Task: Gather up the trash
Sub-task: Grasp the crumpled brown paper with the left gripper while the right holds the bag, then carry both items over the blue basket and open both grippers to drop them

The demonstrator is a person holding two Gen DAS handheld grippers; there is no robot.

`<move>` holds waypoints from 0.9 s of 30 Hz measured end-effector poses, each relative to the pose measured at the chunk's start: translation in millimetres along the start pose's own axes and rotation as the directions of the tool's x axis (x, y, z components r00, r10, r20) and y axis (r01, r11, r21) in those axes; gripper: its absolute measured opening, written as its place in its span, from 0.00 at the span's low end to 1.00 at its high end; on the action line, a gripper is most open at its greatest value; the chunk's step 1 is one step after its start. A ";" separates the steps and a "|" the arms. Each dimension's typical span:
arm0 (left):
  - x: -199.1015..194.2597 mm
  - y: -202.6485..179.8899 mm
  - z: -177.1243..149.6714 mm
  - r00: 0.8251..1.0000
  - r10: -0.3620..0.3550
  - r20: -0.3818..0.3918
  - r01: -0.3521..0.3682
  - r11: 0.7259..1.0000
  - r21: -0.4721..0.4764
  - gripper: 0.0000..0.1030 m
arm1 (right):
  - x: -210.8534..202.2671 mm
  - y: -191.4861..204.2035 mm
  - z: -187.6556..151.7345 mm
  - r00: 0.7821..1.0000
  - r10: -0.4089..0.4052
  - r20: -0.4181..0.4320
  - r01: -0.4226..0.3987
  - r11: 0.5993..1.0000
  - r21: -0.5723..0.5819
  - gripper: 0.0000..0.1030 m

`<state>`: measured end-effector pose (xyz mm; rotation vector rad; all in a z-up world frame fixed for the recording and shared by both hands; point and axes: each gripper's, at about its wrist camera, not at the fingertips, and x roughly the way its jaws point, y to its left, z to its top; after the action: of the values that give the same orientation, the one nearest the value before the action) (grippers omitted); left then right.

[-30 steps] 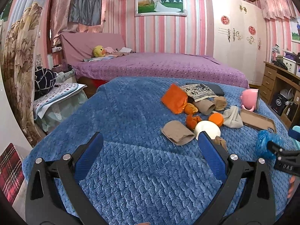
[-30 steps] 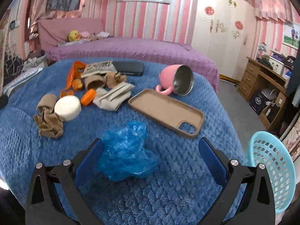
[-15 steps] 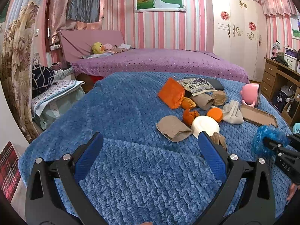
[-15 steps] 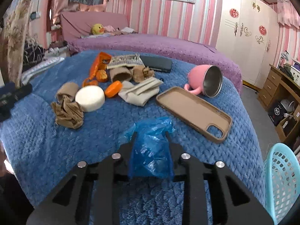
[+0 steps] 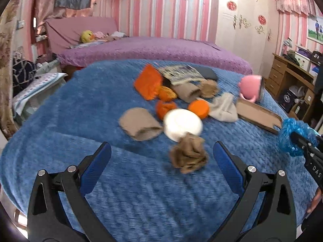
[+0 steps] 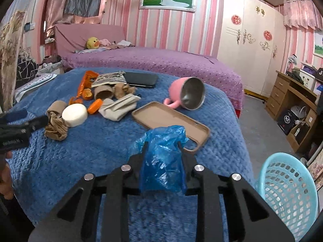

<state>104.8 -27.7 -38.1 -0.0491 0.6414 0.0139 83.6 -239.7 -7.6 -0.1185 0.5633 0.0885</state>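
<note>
Right tongs (image 6: 162,147) clenched on a blue plastic bag (image 6: 162,165), held above the blue blanket (image 6: 90,151) near the tan phone case (image 6: 167,119). Only the right wrist view shows the light-blue basket (image 6: 286,191) beside the bed. Left tongs (image 5: 161,157) spread wide, grasping nothing, with a crumpled brown stocking (image 5: 188,155) between the jaws, next to the white round block (image 5: 182,124).

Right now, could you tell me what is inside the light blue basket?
The basket shows only bare lattice wall; its bottom is out of view. The blue bag remains in the right gripper.
</note>
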 end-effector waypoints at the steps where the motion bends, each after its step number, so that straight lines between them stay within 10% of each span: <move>1: 3.0 -3.8 -0.4 1.000 -0.006 -0.011 0.006 1.000 0.000 0.95 | -0.7 -2.6 -0.6 1.000 -0.002 0.003 0.002 1.000 0.006 0.25; 9: 24.9 -17.1 2.2 0.997 -0.004 -0.074 0.000 0.999 -0.042 0.91 | -0.6 -13.3 -0.8 1.000 -0.008 0.003 0.008 1.000 0.017 0.25; 16: 32.5 -30.6 -0.9 0.993 -0.032 -0.115 0.033 0.999 0.007 0.40 | -3.9 -24.2 -3.3 1.000 -0.020 0.008 0.020 1.000 0.024 0.25; 27: 4.9 -43.8 -5.5 0.999 -0.042 -0.031 0.043 0.998 0.050 0.38 | -17.9 -49.5 -5.9 0.998 -0.055 0.031 0.053 0.998 0.046 0.25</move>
<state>106.6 -71.7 -43.7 -0.0138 0.6703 -0.0442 71.1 -290.4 1.4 -0.0886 0.5296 0.0253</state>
